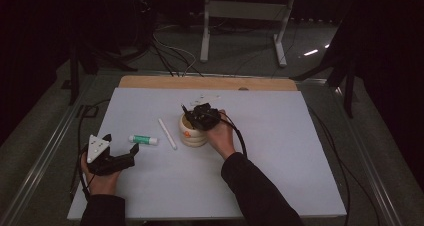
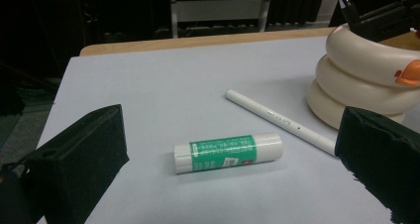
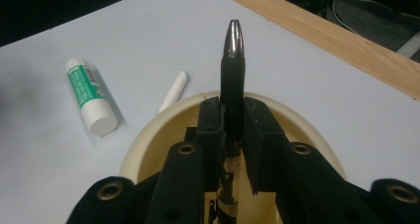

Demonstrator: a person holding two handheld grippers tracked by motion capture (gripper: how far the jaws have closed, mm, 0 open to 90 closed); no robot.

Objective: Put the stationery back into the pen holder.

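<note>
From the high view, the right gripper (image 1: 192,115) sits over the cream ringed pen holder (image 1: 193,135) near the middle of the white surface (image 1: 280,151), while the left gripper (image 1: 121,156) rests near the front left, pointing at the glue stick (image 1: 143,140); a white pen (image 1: 167,133) lies between glue stick and holder. In the left gripper view, the fingers (image 2: 84,159) stand wide apart and grip nothing, the glue stick lying on the surface ahead between them. In the right gripper view, the fingers (image 3: 210,122) are clamped tight on a black pen (image 3: 233,73), its metal tip pointing away above the holder's mouth.
</note>
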